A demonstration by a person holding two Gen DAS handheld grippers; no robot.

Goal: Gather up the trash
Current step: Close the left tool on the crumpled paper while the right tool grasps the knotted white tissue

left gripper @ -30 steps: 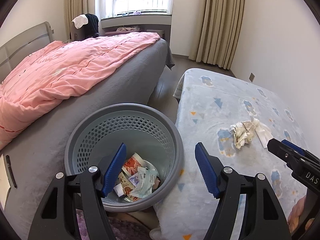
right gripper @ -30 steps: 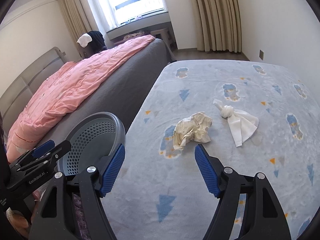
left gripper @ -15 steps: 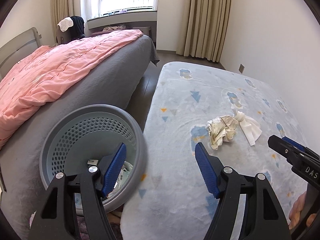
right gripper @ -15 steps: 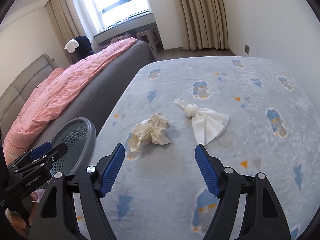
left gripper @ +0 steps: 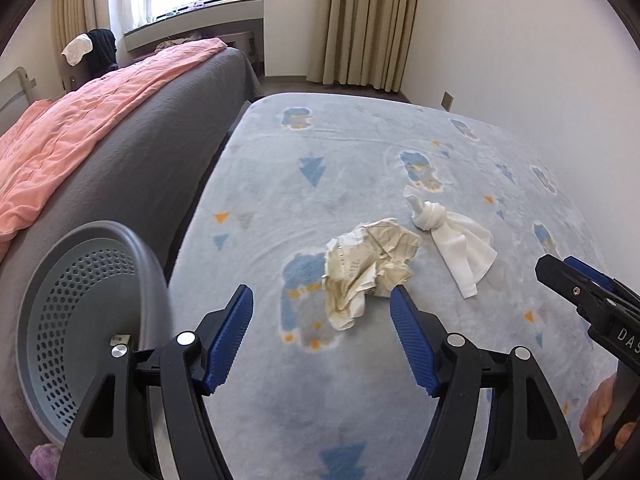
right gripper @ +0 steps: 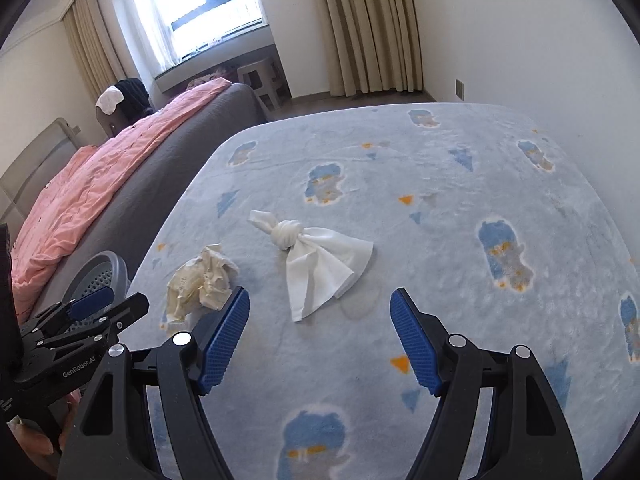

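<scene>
A crumpled yellowish paper wad (left gripper: 366, 268) lies on the light-blue patterned blanket (left gripper: 320, 380), with a knotted white tissue (left gripper: 456, 240) just to its right. My left gripper (left gripper: 320, 306) is open and empty, its tips just short of the paper wad. My right gripper (right gripper: 320, 308) is open and empty, hovering just short of the knotted tissue (right gripper: 320, 260); the paper wad (right gripper: 202, 282) lies left of its left finger. The grey perforated trash basket (left gripper: 80, 312) stands left of the blanket's edge.
A grey bed with a pink duvet (left gripper: 80, 140) runs along the left. Curtains (left gripper: 368, 20) and a window are at the back; a white wall (left gripper: 520, 40) borders the right. The right gripper shows in the left wrist view (left gripper: 592, 300). The left gripper shows in the right wrist view (right gripper: 80, 320).
My left gripper has swung right, away from above the basket, and now faces the paper wad. My right gripper has moved right and closer, from the paper wad to the knotted tissue.
</scene>
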